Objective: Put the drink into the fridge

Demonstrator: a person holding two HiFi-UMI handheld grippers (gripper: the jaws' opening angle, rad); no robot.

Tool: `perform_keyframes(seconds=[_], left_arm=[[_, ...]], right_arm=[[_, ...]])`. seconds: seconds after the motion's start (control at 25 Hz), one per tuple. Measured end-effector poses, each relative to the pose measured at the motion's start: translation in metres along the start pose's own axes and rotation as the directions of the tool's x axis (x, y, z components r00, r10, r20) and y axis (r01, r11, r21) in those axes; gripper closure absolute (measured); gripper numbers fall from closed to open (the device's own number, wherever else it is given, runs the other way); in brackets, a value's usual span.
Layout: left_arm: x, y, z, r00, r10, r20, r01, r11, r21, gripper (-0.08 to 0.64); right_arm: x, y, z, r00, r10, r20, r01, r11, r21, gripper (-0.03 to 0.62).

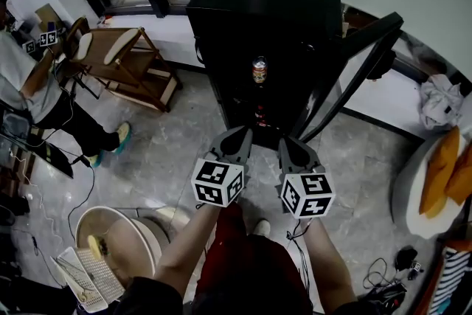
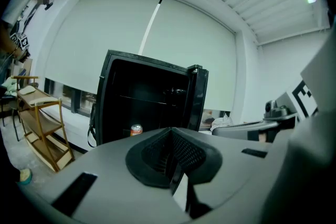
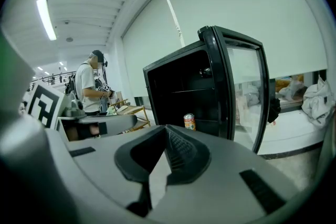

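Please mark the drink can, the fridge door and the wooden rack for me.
Drink can point(image 1: 259, 71): head view, on its label.
Fridge door point(image 1: 353, 79): head view, on its glass pane.
Wooden rack point(image 1: 139, 71): head view, on its side frame.

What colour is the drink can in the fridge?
The can is orange with a silver top; right gripper view.

The fridge point(image 1: 265, 18) stands straight ahead of me, its door point(image 1: 354, 63) swung out to my right. The can point(image 1: 259, 70) sits inside it on a shelf. My left gripper point(image 1: 233, 138) and right gripper point(image 1: 293, 151) hang side by side before the opening, apart from the can. A rack point(image 1: 129, 66) stands left of the fridge with a person point(image 1: 29, 77) beyond it. A table point(image 1: 410, 209) lies on my right.
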State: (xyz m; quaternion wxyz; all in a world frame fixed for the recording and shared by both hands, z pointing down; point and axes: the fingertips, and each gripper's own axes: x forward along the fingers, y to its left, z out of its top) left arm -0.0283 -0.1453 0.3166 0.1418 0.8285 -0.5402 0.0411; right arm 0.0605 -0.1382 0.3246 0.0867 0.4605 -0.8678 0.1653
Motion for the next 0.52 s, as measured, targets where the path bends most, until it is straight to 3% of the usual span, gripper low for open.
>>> perform_keyframes(seconds=[0.52], left_arm=[[-0.028, -0.023, 0.014, 1.0, -0.008, 0.01, 0.008, 1.0, 0.011, 0.549]], right_arm=[[-0.039, 0.003, 0.017, 0.999, -0.005, 0.047, 0.003, 0.999, 0.037, 0.574]])
